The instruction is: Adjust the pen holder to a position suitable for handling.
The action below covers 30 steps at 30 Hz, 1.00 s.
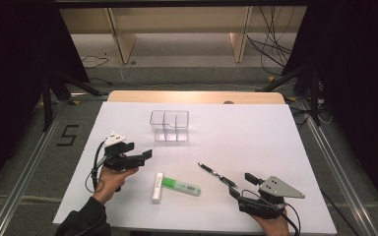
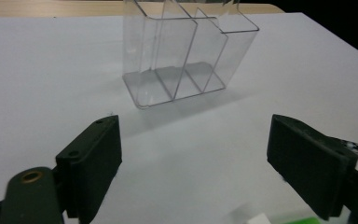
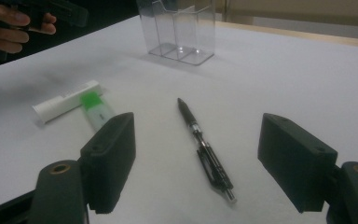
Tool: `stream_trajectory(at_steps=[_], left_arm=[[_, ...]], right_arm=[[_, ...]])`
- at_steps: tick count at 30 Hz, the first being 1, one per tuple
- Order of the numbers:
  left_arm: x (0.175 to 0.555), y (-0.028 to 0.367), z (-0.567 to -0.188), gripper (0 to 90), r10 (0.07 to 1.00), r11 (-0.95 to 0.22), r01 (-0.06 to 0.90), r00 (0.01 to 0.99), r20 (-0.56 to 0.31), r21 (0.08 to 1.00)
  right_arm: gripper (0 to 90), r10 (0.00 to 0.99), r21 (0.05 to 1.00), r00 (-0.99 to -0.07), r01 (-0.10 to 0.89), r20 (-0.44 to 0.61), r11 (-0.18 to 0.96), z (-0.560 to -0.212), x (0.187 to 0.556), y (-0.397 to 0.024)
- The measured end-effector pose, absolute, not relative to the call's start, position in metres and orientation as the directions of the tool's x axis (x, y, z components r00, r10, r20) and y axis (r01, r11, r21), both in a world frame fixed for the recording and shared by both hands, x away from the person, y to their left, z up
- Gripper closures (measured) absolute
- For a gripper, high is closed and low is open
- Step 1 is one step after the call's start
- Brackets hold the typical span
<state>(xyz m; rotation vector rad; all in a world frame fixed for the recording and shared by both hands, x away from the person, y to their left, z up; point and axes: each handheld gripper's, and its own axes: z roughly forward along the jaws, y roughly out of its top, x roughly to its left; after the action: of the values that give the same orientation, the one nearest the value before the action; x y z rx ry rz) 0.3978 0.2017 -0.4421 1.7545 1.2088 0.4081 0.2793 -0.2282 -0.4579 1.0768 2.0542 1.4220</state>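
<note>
A clear plastic organizer (image 1: 169, 125) with three compartments stands upright on the white table (image 1: 256, 132), back of centre. Nearer lie a black pen (image 1: 217, 175), a green highlighter (image 1: 181, 187) and a white tube (image 1: 157, 187). My left gripper (image 1: 139, 150) is open above the table's left, facing the organizer (image 2: 182, 51), which is apart from its jaws. At the front right my right gripper (image 1: 242, 186) is open too. It is just behind the pen (image 3: 205, 149), which lies on the table between the jaws' line of sight. The highlighter (image 3: 95, 109) and the tube (image 3: 65, 105) are to its left.
The table ends at a wooden strip (image 1: 197, 97) at the far side. Dark stands (image 1: 49, 93) and cables (image 1: 270, 44) are on the floor beyond. A hand (image 3: 9, 28) holding the left gripper shows at the top left of the right gripper view.
</note>
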Motion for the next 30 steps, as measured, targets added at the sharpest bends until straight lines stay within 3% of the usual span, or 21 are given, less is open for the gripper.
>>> stream_trajectory(at_steps=[6,15,21,23,30], left_arm=[[0.421,0.209,-0.442,32.9,0.877,-0.071,0.563,0.429,-0.218,0.824],[0.459,0.221,-0.445,66.9,0.915,-0.047,0.597,0.346,-0.205,0.801],[0.481,0.221,-0.454,85.1,0.920,-0.027,0.618,0.323,-0.223,0.785],[0.488,0.219,-0.456,89.2,0.922,-0.022,0.627,0.314,-0.227,0.779],[0.506,0.208,-0.456,89.4,0.916,-0.033,0.638,0.328,-0.233,0.770]], right_arm=[[28.7,0.787,0.918,-0.611,0.357,0.087,0.176,-0.458,0.279,-0.229],[28.8,0.787,0.914,-0.610,0.364,0.091,0.177,-0.459,0.280,-0.229],[28.7,0.784,0.913,-0.614,0.366,0.090,0.182,-0.459,0.280,-0.229],[28.7,0.783,0.913,-0.615,0.366,0.090,0.182,-0.459,0.280,-0.229],[28.7,0.779,0.912,-0.620,0.365,0.091,0.184,-0.459,0.280,-0.228]])
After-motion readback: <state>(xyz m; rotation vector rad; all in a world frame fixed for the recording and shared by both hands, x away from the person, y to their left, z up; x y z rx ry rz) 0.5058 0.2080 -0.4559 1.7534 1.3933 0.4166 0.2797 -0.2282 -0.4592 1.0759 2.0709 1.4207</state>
